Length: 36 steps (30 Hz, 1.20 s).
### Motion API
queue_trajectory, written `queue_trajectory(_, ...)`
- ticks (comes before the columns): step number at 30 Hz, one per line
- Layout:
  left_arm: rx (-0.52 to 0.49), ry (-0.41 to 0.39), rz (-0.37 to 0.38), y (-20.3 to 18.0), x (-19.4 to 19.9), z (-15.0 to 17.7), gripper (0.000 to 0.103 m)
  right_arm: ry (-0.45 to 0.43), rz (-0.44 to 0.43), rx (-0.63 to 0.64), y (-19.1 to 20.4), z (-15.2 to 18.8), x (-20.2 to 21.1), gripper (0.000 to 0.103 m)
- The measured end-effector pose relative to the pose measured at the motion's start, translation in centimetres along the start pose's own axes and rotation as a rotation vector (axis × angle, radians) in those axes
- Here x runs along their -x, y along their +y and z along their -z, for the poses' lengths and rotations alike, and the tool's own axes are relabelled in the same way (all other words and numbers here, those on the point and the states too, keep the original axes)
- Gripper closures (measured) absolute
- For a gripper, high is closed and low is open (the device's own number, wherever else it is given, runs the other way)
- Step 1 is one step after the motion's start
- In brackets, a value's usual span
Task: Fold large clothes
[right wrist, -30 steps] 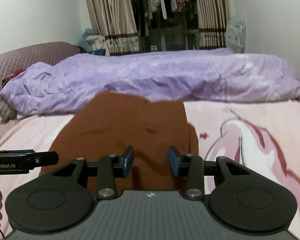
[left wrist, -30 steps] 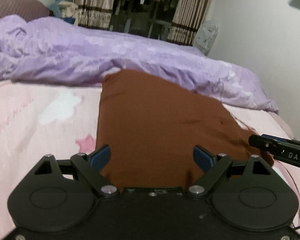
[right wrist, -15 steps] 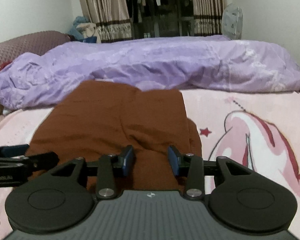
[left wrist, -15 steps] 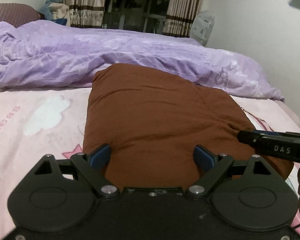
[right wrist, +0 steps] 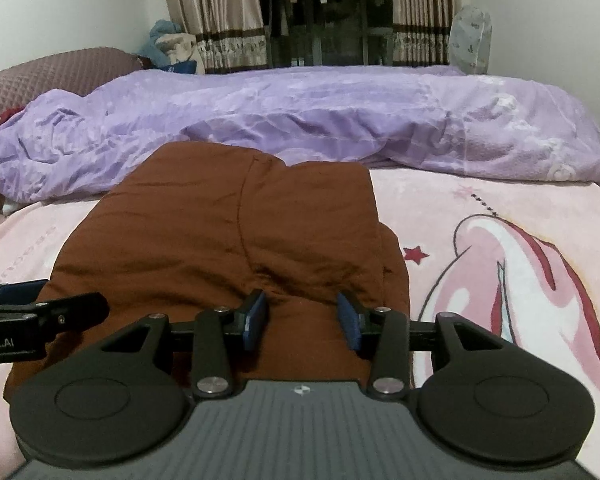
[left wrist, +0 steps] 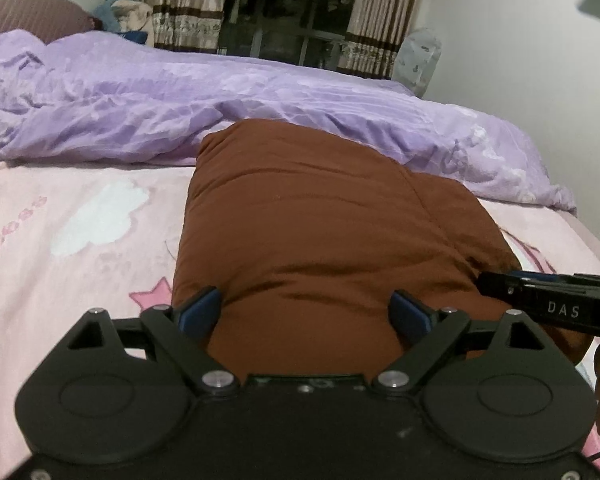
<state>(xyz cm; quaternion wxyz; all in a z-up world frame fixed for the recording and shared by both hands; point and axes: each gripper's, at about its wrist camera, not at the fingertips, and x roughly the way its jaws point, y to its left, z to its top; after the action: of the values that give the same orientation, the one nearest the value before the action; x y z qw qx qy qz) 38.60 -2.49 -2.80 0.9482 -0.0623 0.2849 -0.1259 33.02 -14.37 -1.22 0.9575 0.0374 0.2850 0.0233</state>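
Observation:
A brown padded garment lies folded into a thick block on the pink bed sheet; it also shows in the right wrist view. My left gripper is open, its blue pads wide apart over the garment's near left part. My right gripper is open, its pads a hand's width apart over the garment's near right part. Neither holds cloth. The right gripper's side shows at the right edge of the left wrist view; the left gripper's side shows at the left edge of the right wrist view.
A crumpled purple duvet lies across the bed behind the garment, also in the right wrist view. A maroon headboard is at the far left. Curtains and hanging clothes stand beyond. A white wall is on the right.
Both grippers have pulled back and risen from the garment. The garment now lies as a puffier folded block with more of it in view. Both jaws stayed open.

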Motion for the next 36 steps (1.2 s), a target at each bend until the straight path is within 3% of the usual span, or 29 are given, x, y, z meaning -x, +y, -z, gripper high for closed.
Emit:
queue_trajectory(3,0.002,0.009,-0.001,0.0,0.1,-0.5,0.011,0.018,0.001,-0.007,0.0,-0.7,0.1,0.052)
queue_trajectory(10,0.035,-0.025,-0.013,0.6,-0.5,-4.0,0.01,-0.029,-0.034,-0.014,0.2,-3.7,0.6,0.051)
queue_trajectory(13,0.034,-0.034,-0.017,0.7,-1.6,-6.1,0.01,-0.053,-0.016,-0.003,0.2,-5.2,-0.4,0.05)
queue_trajectory(17,0.003,-0.023,-0.021,0.6,-3.6,-7.7,0.01,0.001,-0.009,-0.034,-0.6,-6.5,-3.5,0.048)
queue_trajectory(22,-0.005,0.072,-0.004,0.7,-7.1,-6.9,0.01,0.075,-0.008,-0.055,-1.7,-6.2,-6.6,0.048)
queue_trajectory(28,0.052,0.089,0.023,1.6,-8.4,-6.5,0.009,0.107,-0.018,-0.071,-2.1,-4.9,-8.0,0.046)
queue_trajectory(36,0.028,0.096,0.004,1.1,-8.4,-6.7,0.009,0.094,-0.007,-0.064,-1.9,-4.8,-7.8,0.046)
